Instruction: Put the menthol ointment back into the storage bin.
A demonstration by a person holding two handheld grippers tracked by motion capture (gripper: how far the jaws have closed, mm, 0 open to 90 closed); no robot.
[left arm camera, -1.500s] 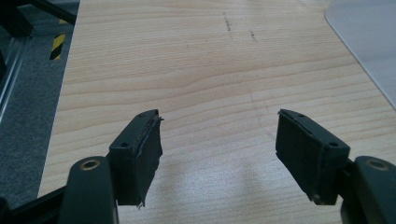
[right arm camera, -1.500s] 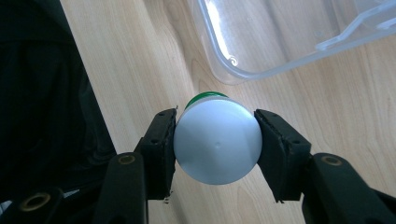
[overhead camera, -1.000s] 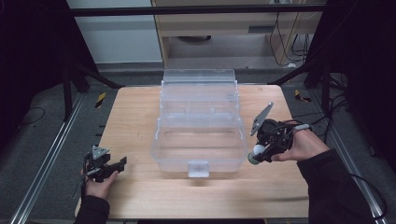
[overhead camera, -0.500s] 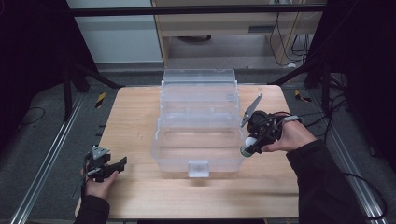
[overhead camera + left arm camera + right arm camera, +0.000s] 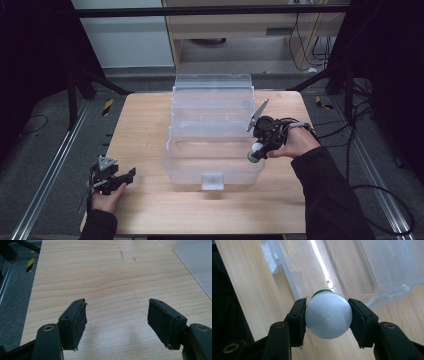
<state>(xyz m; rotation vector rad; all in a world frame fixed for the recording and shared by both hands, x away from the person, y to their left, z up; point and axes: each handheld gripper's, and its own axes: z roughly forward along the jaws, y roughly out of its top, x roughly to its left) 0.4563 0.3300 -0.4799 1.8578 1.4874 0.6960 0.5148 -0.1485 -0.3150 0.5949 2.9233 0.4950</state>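
A clear plastic organiser box [image 5: 212,145] stands open in the middle of the wooden table, its tiers stepping back toward the far edge. My right gripper [image 5: 256,152] hangs over the box's right rim, shut on a small bottle [image 5: 328,316] with a white cap and a green band under it. Seen in the right gripper view, the bottle's cap faces the camera, and the open box [image 5: 367,272] lies beyond it. My left gripper [image 5: 117,179] rests low at the table's front left, open, with nothing between its jaws [image 5: 117,325].
The box has a front latch [image 5: 212,180]. Bare wood [image 5: 140,130] stretches left of the box and along the front edge. Dark frame legs and cables surround the table; a yellow-black marker [image 5: 107,106] lies on the floor at the left.
My right gripper has carried the bottle leftward, from beside the box to over its right rim. The left gripper has stayed put.
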